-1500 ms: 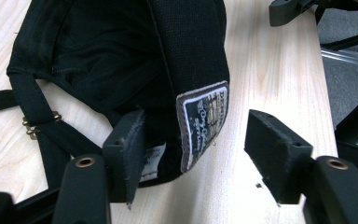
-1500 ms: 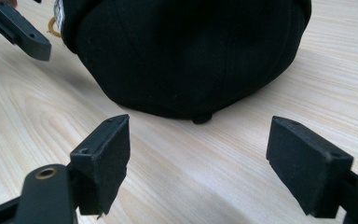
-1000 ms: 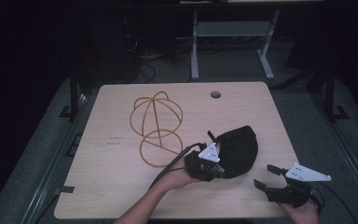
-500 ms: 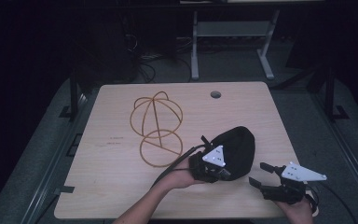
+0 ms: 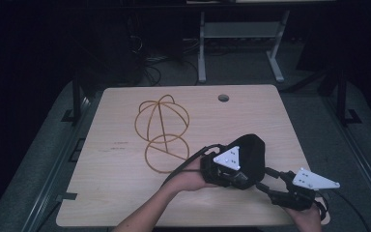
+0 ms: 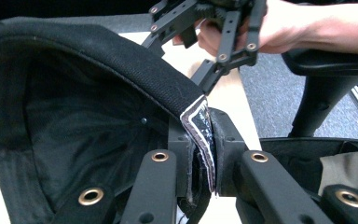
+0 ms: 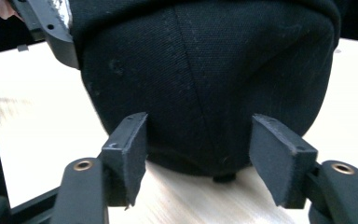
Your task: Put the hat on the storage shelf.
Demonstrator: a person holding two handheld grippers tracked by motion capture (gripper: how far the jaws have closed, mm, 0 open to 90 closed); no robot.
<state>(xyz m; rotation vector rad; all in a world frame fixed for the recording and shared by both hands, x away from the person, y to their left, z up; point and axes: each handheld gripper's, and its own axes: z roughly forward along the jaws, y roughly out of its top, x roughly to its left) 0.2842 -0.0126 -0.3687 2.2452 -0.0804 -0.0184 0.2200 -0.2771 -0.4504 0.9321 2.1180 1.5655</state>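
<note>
Farthest to my left on the wooden table (image 5: 116,193) lies a wire frame (image 5: 163,130) of bent golden hoops, flat on the bare wood, well apart from both my tools and holding nothing.

Next comes my left hand (image 5: 186,180), and in it my left gripper (image 5: 222,175). Its jaws are closed narrow on the rim of the black cap (image 5: 252,153): in the left gripper view the pads pinch the band edge (image 6: 200,135), with the frayed pale lining squeezed between them. The cap itself sits at the near right part of the table, its crown touching the wood. Its hollow opens toward my left gripper, and as far as I can see there is nothing inside but the dark lining.

Farther right is my right gripper (image 5: 273,183), carried by my right hand (image 5: 309,217) at the table's near edge. Its jaws stand wide apart and grip nothing. In the right gripper view the crown (image 7: 205,79) rises straight ahead, just beyond the pads (image 7: 126,149), centred between them, with the top button (image 7: 224,178) low against the table. The cap's longer run lies from the held rim toward this open gripper, so I judge the right one is the nearer to the crown and need only go straight forward to close on it.
</note>
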